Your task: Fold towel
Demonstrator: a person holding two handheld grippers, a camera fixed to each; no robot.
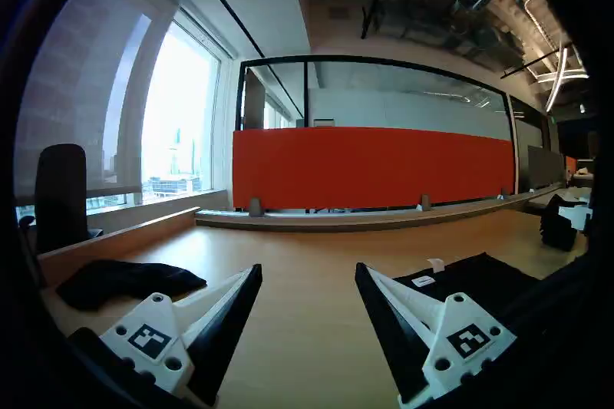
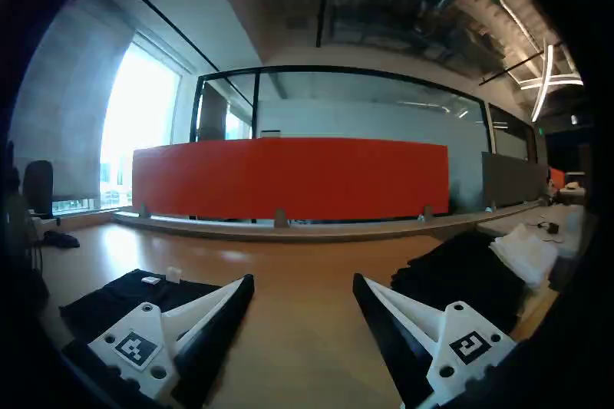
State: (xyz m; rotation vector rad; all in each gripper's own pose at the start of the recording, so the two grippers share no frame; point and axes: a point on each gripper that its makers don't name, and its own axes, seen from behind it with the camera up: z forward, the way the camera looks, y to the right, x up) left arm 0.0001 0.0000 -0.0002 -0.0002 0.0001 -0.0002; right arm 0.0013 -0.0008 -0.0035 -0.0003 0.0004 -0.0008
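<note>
Black folded cloth towel (image 1: 483, 278) lies flat on the light wooden table (image 1: 307, 244), just right of the left gripper (image 1: 307, 267) and left of the right gripper (image 2: 303, 277). Both pairs of fingers are spread apart and hold nothing.

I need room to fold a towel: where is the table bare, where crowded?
The table is bare between the flat black towel and the black pile, back to the red divider. Crowded at the right: white towels beside that pile.

Two grippers (image 1: 307, 267) (image 2: 303, 277); one white towel (image 2: 526, 252); one orange partition (image 2: 292, 179)
</note>
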